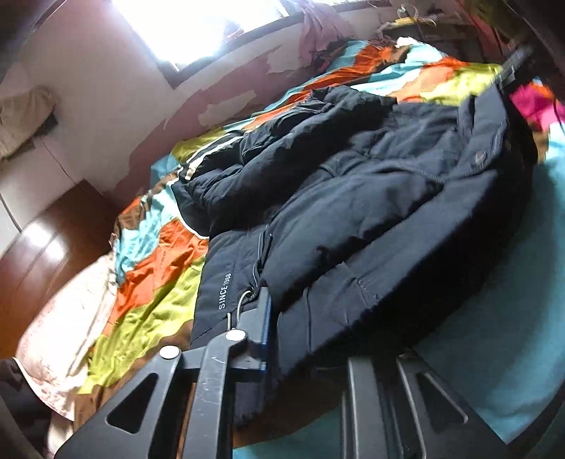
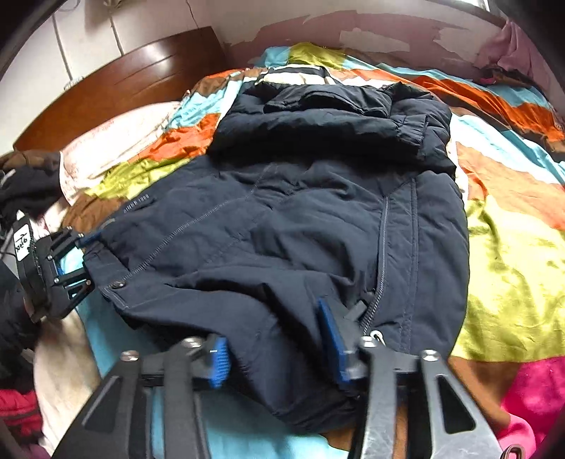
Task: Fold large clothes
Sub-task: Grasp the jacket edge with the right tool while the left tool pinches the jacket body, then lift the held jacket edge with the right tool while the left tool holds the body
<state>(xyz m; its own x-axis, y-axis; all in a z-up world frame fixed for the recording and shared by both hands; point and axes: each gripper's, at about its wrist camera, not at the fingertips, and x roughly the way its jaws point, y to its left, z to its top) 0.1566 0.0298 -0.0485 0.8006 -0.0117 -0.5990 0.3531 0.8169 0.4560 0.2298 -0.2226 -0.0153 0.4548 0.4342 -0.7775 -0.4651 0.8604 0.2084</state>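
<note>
A large dark navy padded jacket (image 1: 353,197) lies spread on a bed with a colourful patchwork cover (image 1: 159,268). It also shows in the right wrist view (image 2: 282,226), with both sleeves folded across its upper part. My left gripper (image 1: 310,339) is open, its jaws wide around the jacket's hem edge; it also shows at the left in the right wrist view (image 2: 70,261). My right gripper (image 2: 275,353) is open, its blue pads (image 2: 332,339) either side of a fold of hem near the zipper; it also shows far right in the left wrist view (image 1: 512,67).
A wooden headboard (image 2: 116,81) and a pale pillow (image 2: 116,141) lie beyond the jacket. A peeling wall and bright window (image 1: 197,24) run along the bed. Dark and red clothes (image 2: 17,406) are piled at the left, pink fabric (image 2: 529,399) at the right.
</note>
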